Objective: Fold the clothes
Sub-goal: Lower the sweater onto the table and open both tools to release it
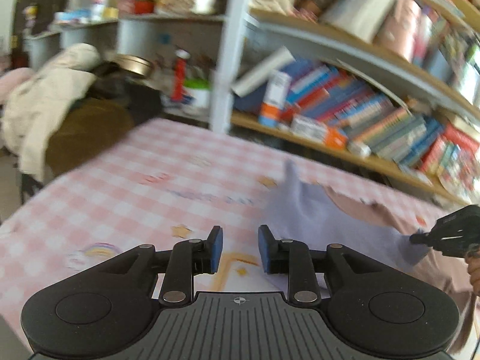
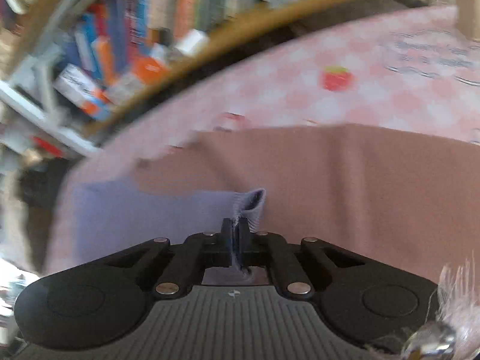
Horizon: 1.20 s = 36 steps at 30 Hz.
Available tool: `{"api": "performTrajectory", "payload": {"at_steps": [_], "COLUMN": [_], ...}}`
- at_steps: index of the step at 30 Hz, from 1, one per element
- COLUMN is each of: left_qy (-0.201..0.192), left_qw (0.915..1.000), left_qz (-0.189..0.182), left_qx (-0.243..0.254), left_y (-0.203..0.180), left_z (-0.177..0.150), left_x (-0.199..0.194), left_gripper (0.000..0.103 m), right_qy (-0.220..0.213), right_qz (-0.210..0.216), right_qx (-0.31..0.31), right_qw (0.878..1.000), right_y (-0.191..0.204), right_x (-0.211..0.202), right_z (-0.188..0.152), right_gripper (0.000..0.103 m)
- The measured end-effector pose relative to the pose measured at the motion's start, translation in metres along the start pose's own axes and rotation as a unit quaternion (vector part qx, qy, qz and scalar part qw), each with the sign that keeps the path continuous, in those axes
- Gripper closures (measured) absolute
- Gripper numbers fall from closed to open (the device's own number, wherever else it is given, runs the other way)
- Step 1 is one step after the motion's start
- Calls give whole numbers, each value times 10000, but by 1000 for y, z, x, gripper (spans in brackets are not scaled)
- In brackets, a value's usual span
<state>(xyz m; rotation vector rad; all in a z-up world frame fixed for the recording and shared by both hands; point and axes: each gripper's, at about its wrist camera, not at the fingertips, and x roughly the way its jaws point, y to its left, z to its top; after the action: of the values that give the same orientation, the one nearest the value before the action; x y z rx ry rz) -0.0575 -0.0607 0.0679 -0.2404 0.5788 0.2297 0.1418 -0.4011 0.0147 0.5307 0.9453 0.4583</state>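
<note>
Pink checked cloth covers the bench (image 1: 156,162), where the right gripper (image 2: 238,234) clamps its fingers on a lavender fabric garment (image 2: 144,210) while the left gripper (image 1: 240,249) hangs fingers apart.

Table covered with pink-and-white checked cloth (image 1: 126,174), printed with a strawberry (image 2: 336,78) and small star motifs. Behind it, wooden shelving (image 1: 345,45) on a white upright post (image 1: 226,51), packed with blurred books (image 1: 360,111) and boxes. Left: chair draped with a cream garment (image 1: 45,99); daylight, soft.
</note>
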Motion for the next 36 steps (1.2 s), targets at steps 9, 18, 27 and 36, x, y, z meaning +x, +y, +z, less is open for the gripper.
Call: {"api": "performTrajectory", "payload": {"at_steps": [9,18,27,36], "left_qy": [-226,-27,717,1124], "left_qw": [9990,9995,9972,9877], "left_qz": [361,216,-13,-402], "left_qx": [-151,-224,-210,-1010], "left_y": [7,11,14,48], "left_z": [8,-3,-18,-17], "left_x": [-6,-10,49,103], "left_gripper": [76,74,58,43], "right_qy": [57,147,422,272], "right_qz": [3234,918,-744,-1459], "right_qx": [-1763,-956,-682,-217], "right_qw": [9297,9911,9940,9887], "right_y": [141,23,-33,-19], "right_x": [-55,-54,-72,-95], "right_z": [-14,-8,-73,-133], "right_gripper": [41,54,59,61]}}
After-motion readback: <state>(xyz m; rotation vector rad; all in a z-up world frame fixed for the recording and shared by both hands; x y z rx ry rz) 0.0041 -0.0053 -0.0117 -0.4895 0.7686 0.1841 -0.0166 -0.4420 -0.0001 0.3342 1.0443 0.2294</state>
